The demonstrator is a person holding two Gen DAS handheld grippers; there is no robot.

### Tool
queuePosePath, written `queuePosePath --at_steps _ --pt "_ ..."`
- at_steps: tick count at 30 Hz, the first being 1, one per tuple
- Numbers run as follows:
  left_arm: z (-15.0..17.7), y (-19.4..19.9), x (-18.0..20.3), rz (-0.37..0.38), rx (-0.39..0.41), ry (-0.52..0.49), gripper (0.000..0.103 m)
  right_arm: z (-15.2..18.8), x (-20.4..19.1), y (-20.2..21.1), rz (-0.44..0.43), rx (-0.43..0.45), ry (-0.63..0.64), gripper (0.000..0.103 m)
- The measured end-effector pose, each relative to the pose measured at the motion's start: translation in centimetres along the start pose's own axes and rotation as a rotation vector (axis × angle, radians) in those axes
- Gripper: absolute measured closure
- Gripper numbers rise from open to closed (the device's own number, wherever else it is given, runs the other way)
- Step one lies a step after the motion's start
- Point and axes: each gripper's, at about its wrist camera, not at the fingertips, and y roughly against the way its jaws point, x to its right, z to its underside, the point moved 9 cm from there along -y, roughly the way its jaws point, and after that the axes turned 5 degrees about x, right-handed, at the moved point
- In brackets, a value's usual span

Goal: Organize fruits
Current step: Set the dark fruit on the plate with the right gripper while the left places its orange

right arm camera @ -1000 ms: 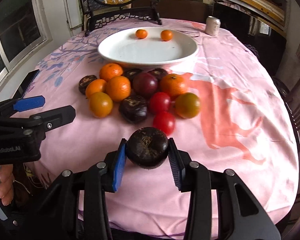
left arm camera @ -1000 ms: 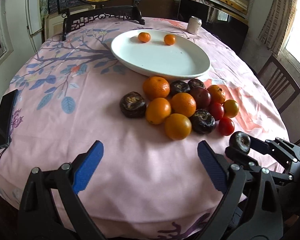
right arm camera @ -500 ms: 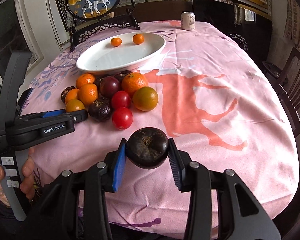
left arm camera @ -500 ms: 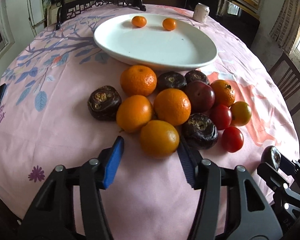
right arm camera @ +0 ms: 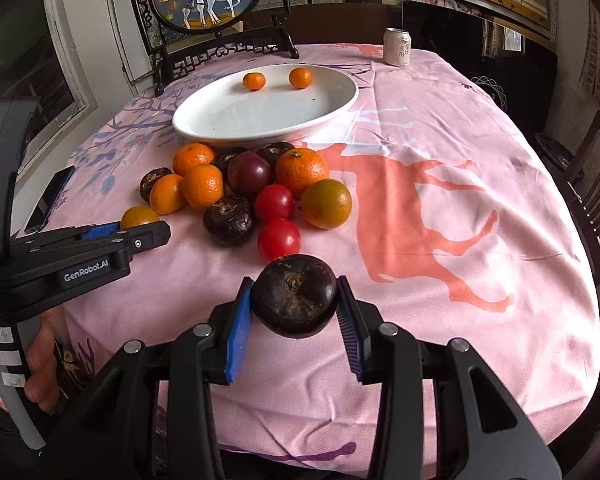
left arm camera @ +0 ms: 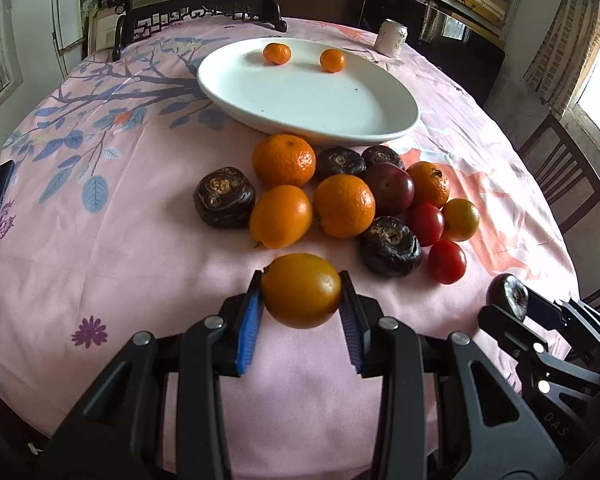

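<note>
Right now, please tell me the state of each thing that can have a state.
left gripper: just closed, shut on the orange fruit
right gripper: shut on the dark fruit
white plate: holds two small oranges, mostly bare
drink can: upright

My left gripper points steeply downward, and its jaws have just been closing: both blue pads now press the sides of an orange fruit, one pad on each flank. My right gripper tilts down about as far and is clamped on a dark round fruit (stem scar facing me). In the right wrist view my left hand wraps the left tool's grey handle low at the edge, though how many fingers grip it I can't quite make out.
</note>
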Motion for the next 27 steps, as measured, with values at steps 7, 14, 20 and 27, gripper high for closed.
queuePosePath --at_steps 7,14,20,27 --pt "-2.3 2.6 -1.7 0.009 0.044 0.007 0.067 -1.4 -1.6 -0.7 -0.035 -0.001 0.025 0.062" --pt "-10.3 1.1 -4.1 -0.033 0.055 0.033 0.066 -8.9 -3.2 -2.4 -0.093 0.031 0.141 0.062" --pt "-18.2 -6.5 -4.6 -0.031 -0.016 0.052 0.066 -17.2 -3.4 -9.4 -0.135 0.001 0.201 0.062" --pt "-22.2 -14.8 -6.0 -0.043 -0.099 0.105 0.066 -21.5 -2.9 -18.7 -0.153 -0.127 0.198 0.062"
